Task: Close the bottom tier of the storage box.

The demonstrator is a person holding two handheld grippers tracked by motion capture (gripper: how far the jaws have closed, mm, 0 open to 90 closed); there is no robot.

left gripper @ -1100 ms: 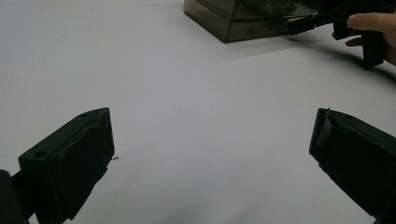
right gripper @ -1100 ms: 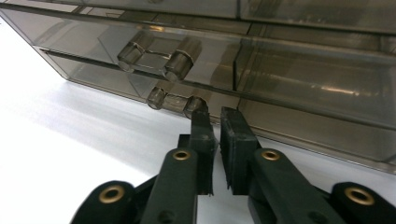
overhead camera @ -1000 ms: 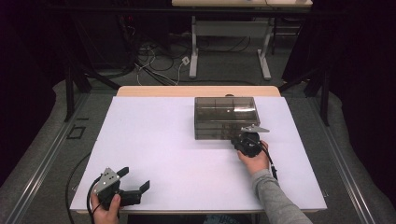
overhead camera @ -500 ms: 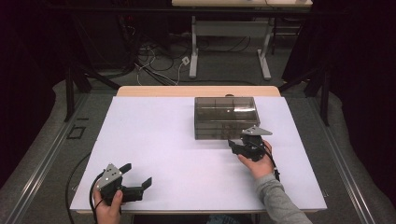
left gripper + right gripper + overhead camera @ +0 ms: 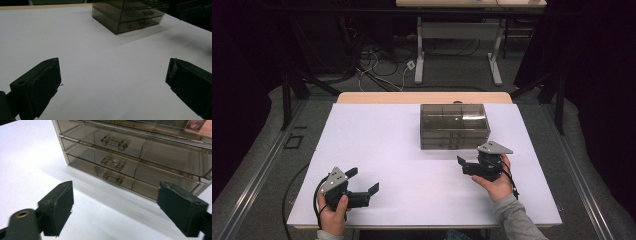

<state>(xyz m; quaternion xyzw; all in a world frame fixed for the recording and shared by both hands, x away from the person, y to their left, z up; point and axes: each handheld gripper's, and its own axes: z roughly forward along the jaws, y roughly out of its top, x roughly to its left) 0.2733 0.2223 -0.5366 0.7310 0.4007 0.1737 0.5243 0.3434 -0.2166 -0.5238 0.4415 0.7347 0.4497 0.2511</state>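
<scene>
Right tongs, jaws just opened and empty, have drawn back from the drawer box; left tongs gape wide.

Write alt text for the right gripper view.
A smoky clear drawer box with three shut drawers, each with a clear handle, stands on a white table. The right gripper faces it, open and empty.

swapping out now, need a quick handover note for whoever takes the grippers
Right gripper: jaws have just been opening, nothing between them, near the front of the drawer box.
Left gripper: open, empty, over the near left of the table.
Box: smoky clear, three drawers, all shut, far right of centre.
Done: drawers look pushed in.
Left: probably nothing on the box; check the drawers sit flush.
</scene>
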